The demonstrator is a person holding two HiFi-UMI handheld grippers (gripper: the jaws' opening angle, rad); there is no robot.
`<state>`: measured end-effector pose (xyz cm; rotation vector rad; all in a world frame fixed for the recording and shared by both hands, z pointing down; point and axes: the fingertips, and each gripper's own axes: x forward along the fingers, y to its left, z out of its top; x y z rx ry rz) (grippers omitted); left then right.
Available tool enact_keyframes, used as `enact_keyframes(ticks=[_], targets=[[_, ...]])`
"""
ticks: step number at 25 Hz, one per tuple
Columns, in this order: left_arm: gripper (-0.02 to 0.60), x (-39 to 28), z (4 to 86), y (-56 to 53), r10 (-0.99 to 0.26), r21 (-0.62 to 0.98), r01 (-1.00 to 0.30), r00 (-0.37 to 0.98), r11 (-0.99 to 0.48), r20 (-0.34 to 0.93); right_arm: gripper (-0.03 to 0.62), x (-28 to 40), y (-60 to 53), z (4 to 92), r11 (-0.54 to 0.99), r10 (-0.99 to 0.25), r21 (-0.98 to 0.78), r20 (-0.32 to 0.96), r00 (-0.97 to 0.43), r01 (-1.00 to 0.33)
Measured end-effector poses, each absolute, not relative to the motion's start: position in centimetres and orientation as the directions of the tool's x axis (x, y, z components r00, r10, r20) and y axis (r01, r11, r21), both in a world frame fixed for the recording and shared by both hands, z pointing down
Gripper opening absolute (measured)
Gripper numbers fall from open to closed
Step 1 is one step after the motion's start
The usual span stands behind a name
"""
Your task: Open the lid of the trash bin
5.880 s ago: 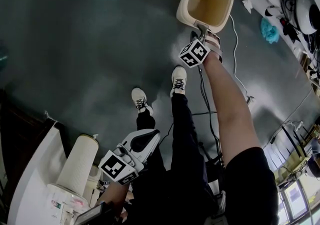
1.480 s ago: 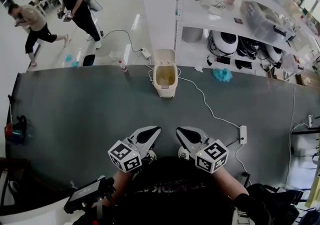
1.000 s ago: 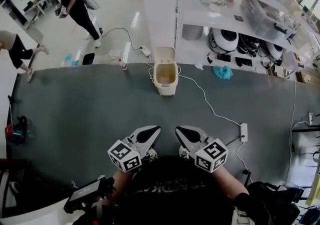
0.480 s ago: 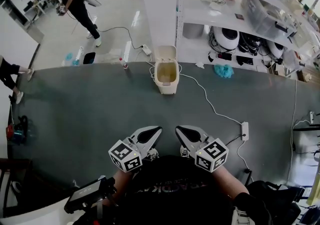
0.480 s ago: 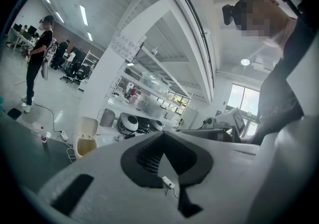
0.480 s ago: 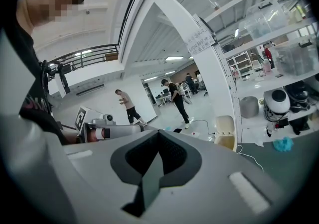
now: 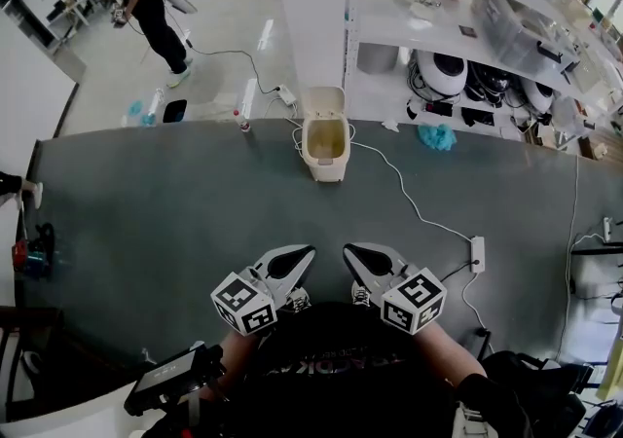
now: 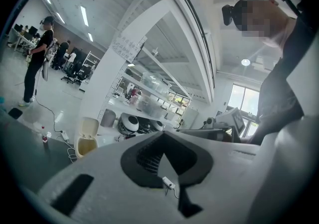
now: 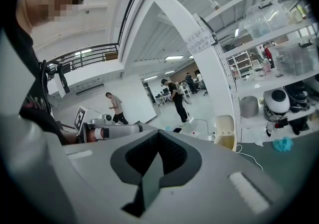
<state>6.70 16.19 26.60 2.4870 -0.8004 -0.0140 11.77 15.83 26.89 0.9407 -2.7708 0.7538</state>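
The right gripper had its grey jaws pressed together, the dark pads meeting with nothing between them. Beyond the tips, a cream trash bin stood at the foot of a white column, its lid tipped up. A white cable trailed from beside it over the dark mat, and a teal cloth lay further right. The left gripper showed at the left. Two people stood well back on the pale floor.
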Motion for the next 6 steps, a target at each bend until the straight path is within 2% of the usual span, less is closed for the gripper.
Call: enact_keyframes(ticks=[6], targets=[[-0.002,6.51,26.56,16.42,-0.544,0.481,-0.544,0.825,-0.688,0.154,0.008,11.73,15.97,26.84,0.684,-0.540,-0.415,0.267,-0.798,-0.601]])
